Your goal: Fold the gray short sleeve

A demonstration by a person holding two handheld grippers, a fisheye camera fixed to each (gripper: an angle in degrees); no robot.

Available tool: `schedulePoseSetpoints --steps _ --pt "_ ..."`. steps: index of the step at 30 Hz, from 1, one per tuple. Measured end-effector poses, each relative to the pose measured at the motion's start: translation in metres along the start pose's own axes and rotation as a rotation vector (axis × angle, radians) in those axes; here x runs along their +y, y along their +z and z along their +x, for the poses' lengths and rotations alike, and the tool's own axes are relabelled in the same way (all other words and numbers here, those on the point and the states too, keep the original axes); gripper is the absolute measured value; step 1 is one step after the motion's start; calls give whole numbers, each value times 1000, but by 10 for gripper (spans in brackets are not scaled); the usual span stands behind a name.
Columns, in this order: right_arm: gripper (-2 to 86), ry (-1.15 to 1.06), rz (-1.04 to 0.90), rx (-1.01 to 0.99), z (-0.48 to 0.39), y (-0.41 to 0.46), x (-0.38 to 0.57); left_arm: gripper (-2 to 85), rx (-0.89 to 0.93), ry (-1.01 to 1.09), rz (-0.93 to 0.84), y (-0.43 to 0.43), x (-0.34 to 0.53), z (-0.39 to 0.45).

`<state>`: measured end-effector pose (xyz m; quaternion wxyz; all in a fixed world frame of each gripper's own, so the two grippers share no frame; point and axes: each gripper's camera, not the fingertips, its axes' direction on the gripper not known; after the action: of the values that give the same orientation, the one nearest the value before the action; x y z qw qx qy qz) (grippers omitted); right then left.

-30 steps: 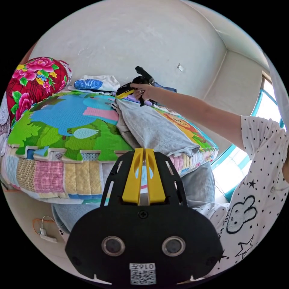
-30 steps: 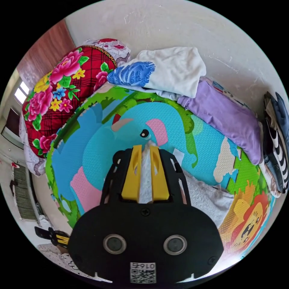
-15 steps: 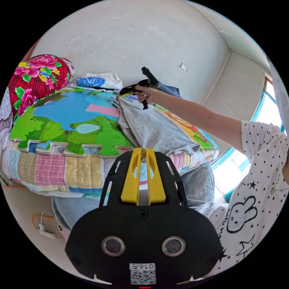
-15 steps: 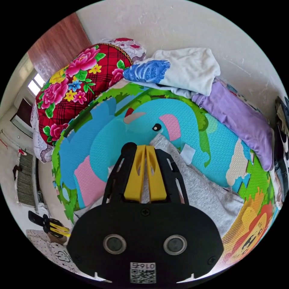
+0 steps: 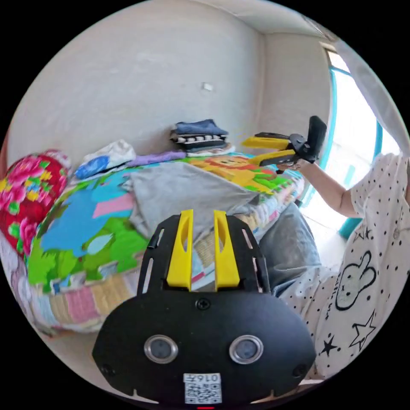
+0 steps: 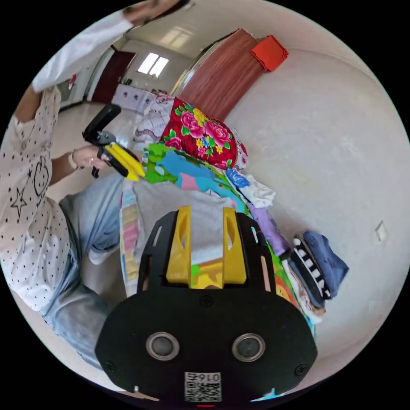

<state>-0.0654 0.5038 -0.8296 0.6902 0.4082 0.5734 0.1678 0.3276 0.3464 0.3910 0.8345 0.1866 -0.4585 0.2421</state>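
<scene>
Play mat (image 5: 72, 230): colourful foam cartoon mat covering the bed top; serves as the folding surface.
Gray short sleeve (image 5: 183, 192): lies spread on the mat near the bed's front edge, part of it drooping over that edge; also seen in the right gripper view (image 6: 171, 205).
Handling, judged: light, soft, limp knit; creases readily, not fragile, not slippery. Best taken by a hem corner or shoulder seam.
Stacked clothes (image 5: 200, 134): folded pile by the wall, well apart.
Left gripper (image 5: 203, 218): jaws parted, holding nothing.
Right gripper (image 6: 207, 218): jaws parted, empty, raised clear of the shirt.

Plain white wall (image 5: 141, 85), bright teal-framed window (image 5: 354, 141)
</scene>
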Motion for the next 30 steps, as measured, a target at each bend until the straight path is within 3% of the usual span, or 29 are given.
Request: schedulePoseSetpoints --steps 4,8,15,20,24,30 --pt "137 -120 -158 66 -86 -50 25 102 93 151 -99 60 -31 58" --pt "147 -145 -238 145 -141 -76 36 125 -60 320 -164 104 -42 126" --pt "148 -79 -207 147 -170 -124 41 110 -287 519 -266 163 -27 196" --pt "146 -61 -180 137 -177 -154 37 81 -334 588 -286 179 -23 215" --pt "148 -73 -152 188 -182 -168 32 52 -183 444 -269 170 -44 194" --pt "159 -265 -147 348 -189 -161 4 49 25 304 -249 163 -73 150"
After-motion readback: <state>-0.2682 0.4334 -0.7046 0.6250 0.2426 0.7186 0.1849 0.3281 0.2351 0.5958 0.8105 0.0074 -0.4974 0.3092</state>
